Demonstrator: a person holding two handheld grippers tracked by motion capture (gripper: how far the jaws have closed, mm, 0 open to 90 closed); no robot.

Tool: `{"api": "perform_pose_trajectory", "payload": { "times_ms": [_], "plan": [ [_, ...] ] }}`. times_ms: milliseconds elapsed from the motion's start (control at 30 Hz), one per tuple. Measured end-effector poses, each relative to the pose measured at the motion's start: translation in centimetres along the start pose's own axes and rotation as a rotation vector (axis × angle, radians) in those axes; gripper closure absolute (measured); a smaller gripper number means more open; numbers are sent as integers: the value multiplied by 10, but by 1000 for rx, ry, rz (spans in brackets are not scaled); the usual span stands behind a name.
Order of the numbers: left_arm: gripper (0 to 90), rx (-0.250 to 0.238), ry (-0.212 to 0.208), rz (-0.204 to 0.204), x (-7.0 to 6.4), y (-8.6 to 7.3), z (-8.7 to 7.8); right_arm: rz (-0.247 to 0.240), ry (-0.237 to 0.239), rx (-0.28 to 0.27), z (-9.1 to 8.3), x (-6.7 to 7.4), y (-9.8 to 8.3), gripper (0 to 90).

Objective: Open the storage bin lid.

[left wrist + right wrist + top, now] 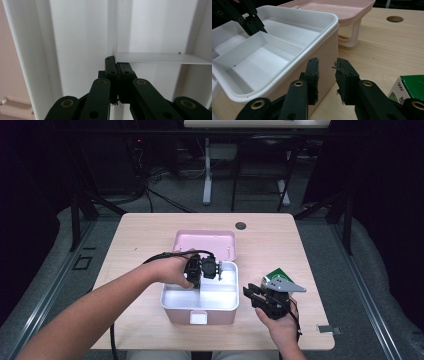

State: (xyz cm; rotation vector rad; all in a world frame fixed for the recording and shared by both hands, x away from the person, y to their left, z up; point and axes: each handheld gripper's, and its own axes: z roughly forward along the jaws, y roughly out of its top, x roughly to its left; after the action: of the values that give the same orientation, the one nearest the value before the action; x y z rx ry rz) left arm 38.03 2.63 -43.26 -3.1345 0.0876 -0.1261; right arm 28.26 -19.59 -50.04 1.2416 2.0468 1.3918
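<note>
Our left gripper [117,65] reaches into the smooth white tray [220,300] of the pink box [210,316] mid-bench [140,235], jaws clenched on a thin divider wall [160,58]. Our right gripper [327,71] sits beside the box, its rough pads parted around nothing.

Both the left hand-held gripper [218,270] and the right hand-held gripper [327,75] are black, with brass-coloured rivets. Under the left one, the box [220,312] is pale pink outside with a white tray [262,57] inside. Beyond it lies a pink lid [205,244]. Right of the right one, a green-and-white carton [409,86] sits on the light wood-grain desk [140,235].
</note>
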Motion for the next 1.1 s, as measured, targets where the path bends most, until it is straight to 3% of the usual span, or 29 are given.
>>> {"api": "perform_pose_trajectory", "payload": {
  "times_ms": [300,500,800,1100],
  "plan": [
    [889,-7,13,-3,-1,-3,-7,-1,-2,-2,0,-1,0,716],
    [890,-27,33,-9,0,-7,-20,0,-3,-3,0,-1,0,717],
    [890,-44,38,-71,4,-23,-31,4,-5,-5,0,-2,-1,715],
    [890,-16,40,-106,7,-39,-31,6,-5,-3,0,-2,-1,713]
  ]
}}
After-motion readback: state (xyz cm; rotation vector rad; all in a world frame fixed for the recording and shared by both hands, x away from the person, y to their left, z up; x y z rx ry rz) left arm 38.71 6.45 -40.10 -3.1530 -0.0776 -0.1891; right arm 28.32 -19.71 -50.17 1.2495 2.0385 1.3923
